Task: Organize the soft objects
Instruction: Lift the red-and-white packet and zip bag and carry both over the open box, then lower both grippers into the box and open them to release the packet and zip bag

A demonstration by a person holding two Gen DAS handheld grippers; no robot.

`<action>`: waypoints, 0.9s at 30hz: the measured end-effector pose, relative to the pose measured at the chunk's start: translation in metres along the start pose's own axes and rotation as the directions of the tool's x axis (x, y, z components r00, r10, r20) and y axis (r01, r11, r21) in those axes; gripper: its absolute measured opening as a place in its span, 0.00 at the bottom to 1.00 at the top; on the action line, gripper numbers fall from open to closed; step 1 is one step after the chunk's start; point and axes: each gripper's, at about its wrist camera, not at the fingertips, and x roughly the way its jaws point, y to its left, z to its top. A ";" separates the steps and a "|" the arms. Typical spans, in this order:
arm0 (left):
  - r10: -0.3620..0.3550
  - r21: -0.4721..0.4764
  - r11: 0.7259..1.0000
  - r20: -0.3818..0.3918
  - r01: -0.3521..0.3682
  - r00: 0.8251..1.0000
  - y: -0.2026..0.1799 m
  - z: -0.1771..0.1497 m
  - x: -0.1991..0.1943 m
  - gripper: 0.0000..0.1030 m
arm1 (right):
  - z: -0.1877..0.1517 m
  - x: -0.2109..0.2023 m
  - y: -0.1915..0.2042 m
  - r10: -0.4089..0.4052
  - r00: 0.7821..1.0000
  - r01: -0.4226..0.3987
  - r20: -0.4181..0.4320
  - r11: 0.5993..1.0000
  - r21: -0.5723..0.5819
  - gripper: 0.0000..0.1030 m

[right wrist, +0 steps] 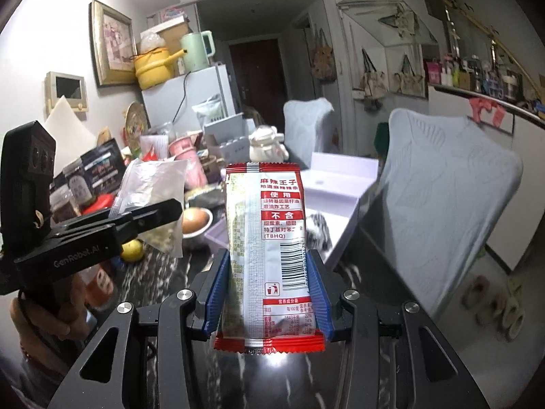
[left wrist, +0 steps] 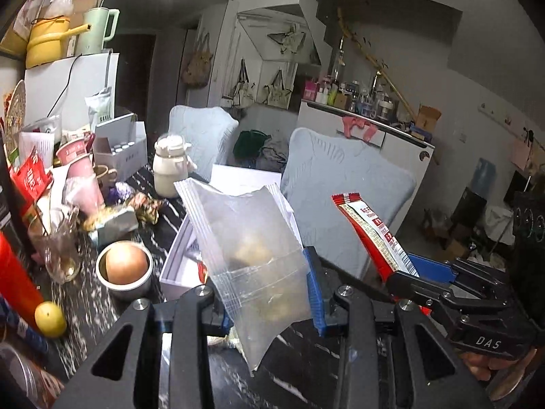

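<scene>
My left gripper (left wrist: 270, 289) is shut on a clear plastic snack bag (left wrist: 248, 238) with yellowish pieces inside, held upright above the dark marbled table (left wrist: 299, 368). My right gripper (right wrist: 267, 293) is shut on a red and white snack packet (right wrist: 269, 238), back side with barcode facing the camera. In the left wrist view the right gripper (left wrist: 403, 271) shows at the right with the red packet (left wrist: 371, 231) sticking up. In the right wrist view the left gripper (right wrist: 150, 218) appears at the left, clamping the clear bag (right wrist: 153, 187). An open white box (left wrist: 180, 266) lies on the table beyond both.
Clutter fills the table's left side: a metal cup holding an egg (left wrist: 124, 266), a lemon (left wrist: 51, 318), a glass (left wrist: 63, 248), a white teapot (left wrist: 170, 167), cups and packets. Two covered chairs (left wrist: 340, 197) stand beyond the table. A fridge (left wrist: 68, 85) stands at the back left.
</scene>
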 end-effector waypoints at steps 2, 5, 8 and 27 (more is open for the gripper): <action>0.005 0.004 1.000 0.010 -0.005 1.000 0.002 0.008 0.005 0.33 | 0.008 0.004 -0.001 0.001 1.000 -0.001 0.012 1.000 -0.004 0.43; 0.014 0.005 1.000 0.028 -0.014 1.000 0.007 0.020 0.016 0.33 | 0.018 0.012 -0.004 0.001 1.000 -0.001 0.024 1.000 -0.011 0.43; 0.016 0.011 1.000 0.049 -0.016 0.999 0.012 0.034 0.027 0.33 | 0.030 0.021 -0.008 -0.003 0.999 0.004 0.036 1.000 -0.017 0.43; 0.059 0.056 0.996 0.055 -0.062 0.997 0.042 0.076 0.112 0.33 | 0.083 0.103 -0.035 -0.007 0.998 0.009 0.064 1.000 -0.029 0.43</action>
